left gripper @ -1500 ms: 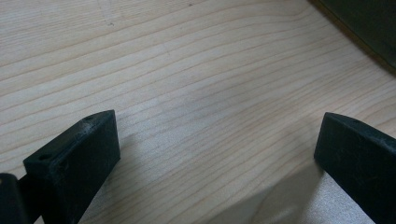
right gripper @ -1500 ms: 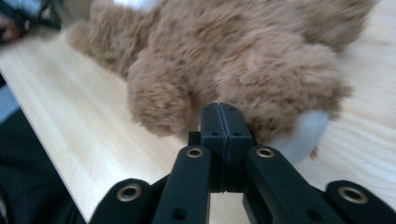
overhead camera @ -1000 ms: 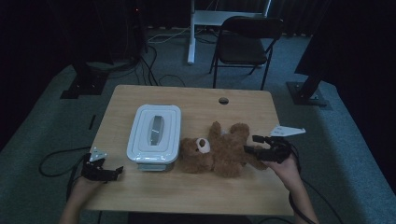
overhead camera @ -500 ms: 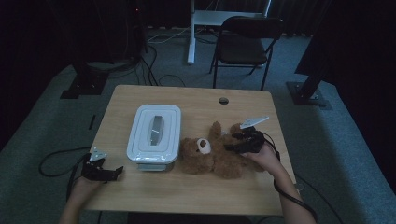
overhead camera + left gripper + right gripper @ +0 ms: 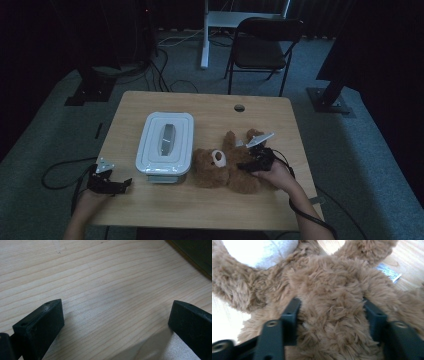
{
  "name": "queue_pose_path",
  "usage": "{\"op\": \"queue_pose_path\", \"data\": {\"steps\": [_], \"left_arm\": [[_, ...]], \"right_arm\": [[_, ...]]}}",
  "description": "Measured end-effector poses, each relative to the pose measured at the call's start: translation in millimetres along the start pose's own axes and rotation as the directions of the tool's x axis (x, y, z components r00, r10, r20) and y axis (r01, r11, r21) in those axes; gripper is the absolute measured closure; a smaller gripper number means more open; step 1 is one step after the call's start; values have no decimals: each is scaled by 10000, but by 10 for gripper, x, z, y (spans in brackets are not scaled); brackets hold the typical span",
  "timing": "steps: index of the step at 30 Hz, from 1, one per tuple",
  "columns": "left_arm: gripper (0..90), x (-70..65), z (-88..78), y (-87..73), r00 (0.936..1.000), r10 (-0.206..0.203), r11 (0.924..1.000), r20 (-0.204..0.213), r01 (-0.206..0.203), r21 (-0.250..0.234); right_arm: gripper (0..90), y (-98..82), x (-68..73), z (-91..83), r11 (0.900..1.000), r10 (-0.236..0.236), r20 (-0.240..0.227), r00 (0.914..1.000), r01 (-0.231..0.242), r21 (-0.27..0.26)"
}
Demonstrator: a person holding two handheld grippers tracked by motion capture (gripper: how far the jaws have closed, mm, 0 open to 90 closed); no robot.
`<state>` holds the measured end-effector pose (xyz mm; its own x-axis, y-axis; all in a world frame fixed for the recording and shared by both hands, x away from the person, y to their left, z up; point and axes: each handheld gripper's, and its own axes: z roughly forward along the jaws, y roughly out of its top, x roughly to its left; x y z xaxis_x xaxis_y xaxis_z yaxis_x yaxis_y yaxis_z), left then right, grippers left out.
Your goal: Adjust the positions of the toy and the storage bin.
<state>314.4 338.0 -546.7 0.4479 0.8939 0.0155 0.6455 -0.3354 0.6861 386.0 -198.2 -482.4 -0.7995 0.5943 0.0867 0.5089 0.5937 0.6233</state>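
A brown teddy bear (image 5: 222,170) lies on its back on the wooden table (image 5: 210,107), just right of a white lidded container (image 5: 165,140). My right gripper (image 5: 254,162) is down on the bear's belly. In the right gripper view its jaws have just been closing and now press into the fur of the bear's body (image 5: 332,297) from both sides, around my right gripper (image 5: 332,315). My left gripper (image 5: 120,184) rests at the table's front left corner. In the left gripper view my left gripper (image 5: 117,315) stands wide open over bare wood (image 5: 100,270), holding nothing.
A white fabric tag (image 5: 388,272) sticks out from the bear. A cable hole (image 5: 239,107) sits near the table's far edge. A black folding chair (image 5: 262,45) and a white desk leg (image 5: 204,35) stand behind the table. Cables trail on the carpet at left.
My right gripper has moved left and down from beside the bear's leg onto its belly, and its jaws have narrowed onto the fur. The left gripper has stayed where it was.
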Motion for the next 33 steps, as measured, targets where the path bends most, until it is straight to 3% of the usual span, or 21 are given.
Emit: {"op": "queue_pose_path", "data": {"steps": [1,2,4,5,8,10,13,15,16,17,18,20,22,23,24,27,28,29,31,32,33], "left_arm": [[6,0,0,0,10000,0,10000,0,0,0],[6,0,0,0,10000,1,10000,-1,-1,1],[6,0,0,0,10000,1,10000,-1,-1,0],[6,0,0,0,10000,1,10000,-1,-1,0],[6,0,0,1,10000,0,10000,1,0,1],[6,0,0,1,10000,-1,10000,2,1,1],[6,0,0,1,10000,-1,10000,1,1,1],[6,0,0,1,10000,-2,10000,2,2,1],[6,0,0,1,10000,-2,10000,2,2,1],[6,0,0,1,10000,-2,10000,2,2,0],[6,0,0,1,10000,-1,10000,2,1,0],[6,0,0,1,10000,1,10000,2,-1,2],[6,0,0,1,10000,-1,10000,1,1,1],[6,0,0,1,10000,-2,10000,1,2,0],[6,0,0,1,10000,0,10000,1,0,-1],[6,0,0,0,10000,0,10000,2,0,0],[6,0,0,1,10000,-2,10000,3,2,0],[6,0,0,1,10000,-1,10000,1,1,0],[6,0,0,1,10000,0,10000,0,0,0],[6,0,0,1,10000,-2,10000,2,2,0],[6,0,0,1,10000,-2,10000,0,2,0]], "right_arm": [[469,0,0,0,10000,0,0,10000,0,0],[546,-4,13,-16,9999,-101,31,9999,101,-49],[608,-12,29,-32,9997,-97,112,9999,100,-234],[608,-12,29,-32,9997,-97,112,9999,100,-234],[679,-28,15,-88,9966,223,162,9996,-210,-795],[716,2,-53,-172,9876,858,257,9960,-817,-1341],[739,54,-101,-218,9801,1278,494,9906,-1186,-1590],[760,133,-243,-267,9562,2246,849,9708,-2027,-2112],[760,133,-243,-267,9562,2246,849,9708,-2027,-2112],[761,144,-287,-279,9471,2512,814,9645,-2275,-2263],[766,166,-358,-302,9336,2873,900,9536,-2578,-2488],[765,206,-419,-343,9196,3271,1369,9350,-2816,-2740],[765,244,-479,-388,8978,3819,1780,9069,-3184,-3042],[764,230,-534,-366,8744,4366,1852,8804,-3668,-3176],[762,216,-548,-338,8739,4438,1952,8746,-3741,-3105],[746,194,-565,-280,8789,4457,2063,8711,-3822,-2853],[674,126,-598,-176,8758,4520,1817,8733,-3957,-2765],[506,127,-581,-215,8715,4489,1870,8738,-3819,-3075],[467,134,-579,-247,8743,4434,1871,8766,-3769,-3060],[428,141,-570,-283,8789,4340,1882,8811,-3680,-3036],[312,151,-553,-360,8930,4126,1963,8895,-3524,-2801]]}}
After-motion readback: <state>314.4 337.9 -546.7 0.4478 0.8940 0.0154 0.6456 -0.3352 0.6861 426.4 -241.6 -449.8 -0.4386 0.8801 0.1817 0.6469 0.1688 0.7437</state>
